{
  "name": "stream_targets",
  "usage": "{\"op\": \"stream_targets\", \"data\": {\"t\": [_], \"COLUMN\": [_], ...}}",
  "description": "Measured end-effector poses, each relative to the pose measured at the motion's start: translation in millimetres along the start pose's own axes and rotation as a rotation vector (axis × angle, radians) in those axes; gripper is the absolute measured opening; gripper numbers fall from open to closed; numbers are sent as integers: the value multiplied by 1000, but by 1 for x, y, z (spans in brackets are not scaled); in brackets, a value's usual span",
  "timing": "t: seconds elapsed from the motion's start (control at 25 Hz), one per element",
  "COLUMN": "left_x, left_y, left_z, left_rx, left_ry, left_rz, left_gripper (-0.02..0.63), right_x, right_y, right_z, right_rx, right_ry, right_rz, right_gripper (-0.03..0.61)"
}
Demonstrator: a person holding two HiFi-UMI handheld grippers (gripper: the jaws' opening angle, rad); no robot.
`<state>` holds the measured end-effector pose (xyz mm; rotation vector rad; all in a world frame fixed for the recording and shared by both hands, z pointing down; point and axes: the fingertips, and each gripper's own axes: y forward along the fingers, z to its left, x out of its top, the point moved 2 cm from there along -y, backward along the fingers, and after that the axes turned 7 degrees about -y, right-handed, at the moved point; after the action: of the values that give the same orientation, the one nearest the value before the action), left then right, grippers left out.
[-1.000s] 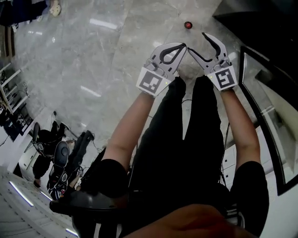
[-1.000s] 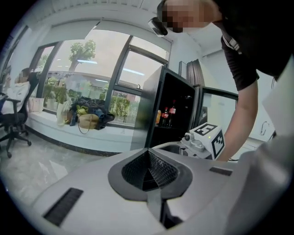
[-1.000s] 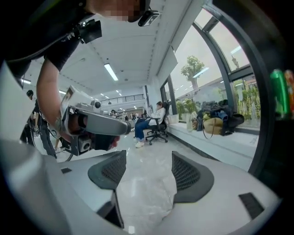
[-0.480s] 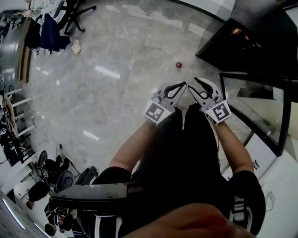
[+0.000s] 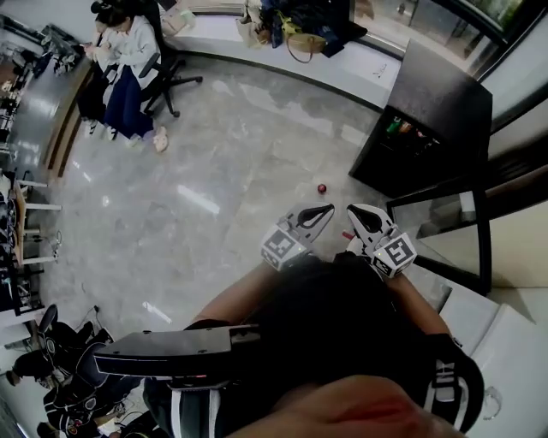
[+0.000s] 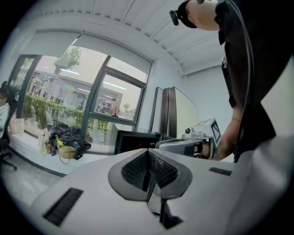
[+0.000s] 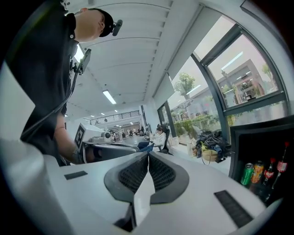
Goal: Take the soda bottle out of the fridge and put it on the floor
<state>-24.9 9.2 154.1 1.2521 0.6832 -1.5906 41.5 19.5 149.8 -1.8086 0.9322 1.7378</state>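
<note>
The black fridge (image 5: 428, 111) stands on the floor ahead to the right, its glass door (image 5: 445, 231) swung open. In the right gripper view its shelf holds a green can (image 7: 247, 174), an orange can (image 7: 257, 172) and dark soda bottles (image 7: 281, 165) with red labels. Both grippers hover side by side in front of my legs, well short of the fridge. My left gripper (image 5: 330, 207) is shut with nothing in it, its pads (image 6: 158, 167) pressed together. The right gripper (image 5: 351, 210) is shut too and empty, its pads (image 7: 158, 172) meeting.
A small red object (image 5: 322, 188) lies on the marble floor between me and the fridge. A seated person on an office chair (image 5: 128, 60) is at the far left beside desks. Bags (image 5: 300, 26) sit on the window ledge behind.
The head view has lifted from the floor at my feet to take in the fridge and room. The right gripper's jaws, wide open a second ago, have come together. Both grippers sit lower in frame.
</note>
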Motion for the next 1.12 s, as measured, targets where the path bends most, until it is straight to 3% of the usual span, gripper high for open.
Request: {"op": "stream_targets", "data": {"t": [0.32, 0.72, 0.92, 1.12], "left_x": [32, 68, 55, 82], "left_y": [5, 16, 27, 25], "left_z": [-16, -17, -45, -19], "left_rx": [14, 27, 24, 18], "left_ry": [52, 57, 78, 69], "left_rz": [-55, -97, -106, -98], "left_gripper": [2, 2, 2, 2], "right_x": [35, 65, 61, 78], "right_y": [-12, -13, -43, -14], "right_z": [-4, -21, -17, -33], "right_rx": [51, 51, 45, 49], "right_ry": [-150, -161, -194, -188], "right_rz": [-37, -55, -57, -52], "right_gripper": [11, 11, 11, 11]}}
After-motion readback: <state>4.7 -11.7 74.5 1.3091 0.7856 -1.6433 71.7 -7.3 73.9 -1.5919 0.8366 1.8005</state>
